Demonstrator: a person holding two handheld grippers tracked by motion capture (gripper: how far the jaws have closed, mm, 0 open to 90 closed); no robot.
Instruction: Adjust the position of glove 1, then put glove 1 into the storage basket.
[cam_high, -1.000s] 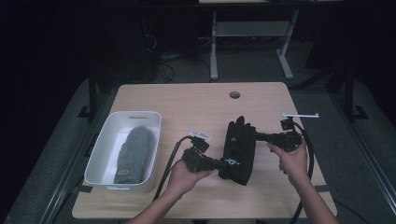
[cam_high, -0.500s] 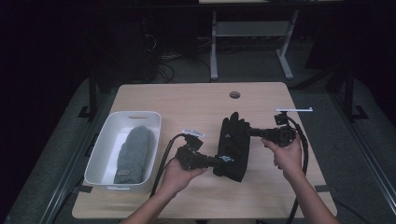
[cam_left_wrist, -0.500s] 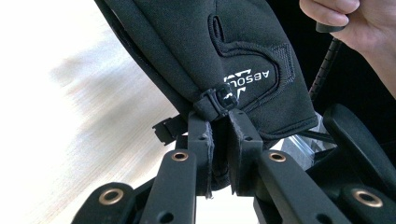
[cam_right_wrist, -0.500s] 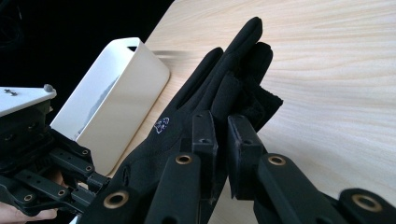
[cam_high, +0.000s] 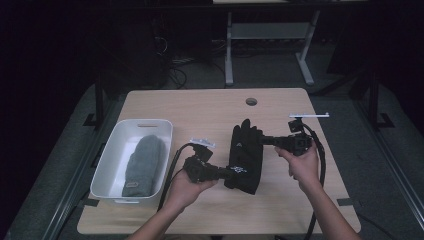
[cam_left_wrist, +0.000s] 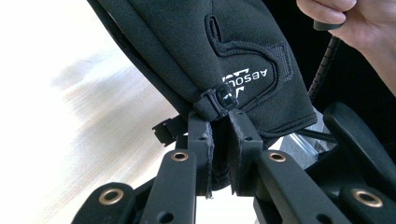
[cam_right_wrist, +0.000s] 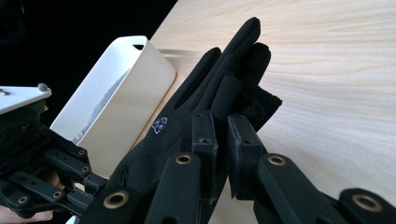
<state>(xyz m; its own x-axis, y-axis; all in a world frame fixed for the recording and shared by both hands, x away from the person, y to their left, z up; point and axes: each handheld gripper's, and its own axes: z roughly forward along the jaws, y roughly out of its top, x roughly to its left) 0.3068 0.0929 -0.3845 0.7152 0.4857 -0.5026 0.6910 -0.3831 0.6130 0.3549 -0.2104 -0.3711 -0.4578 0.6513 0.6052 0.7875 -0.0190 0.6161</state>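
Glove (cam_high: 246, 156) is held lengthwise between both grippers. Cuff is clamped by left gripper (cam_high: 228, 173), fingers by right gripper (cam_high: 263, 140); tray (cam_high: 114, 150) lies leftward, nearer the left hand.

The black glove (cam_high: 246, 155) looks like matt, smooth synthetic cloth with stitched seams. The bench (cam_high: 210, 107) is pale wood-grain, faintly sheened. The tub (cam_high: 114, 156) is smooth white plastic, holding a fuzzy grey knit mitten (cam_high: 144, 162).

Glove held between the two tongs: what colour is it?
Black glove with small white lettering near the cuff; the left gripper view shows it best.
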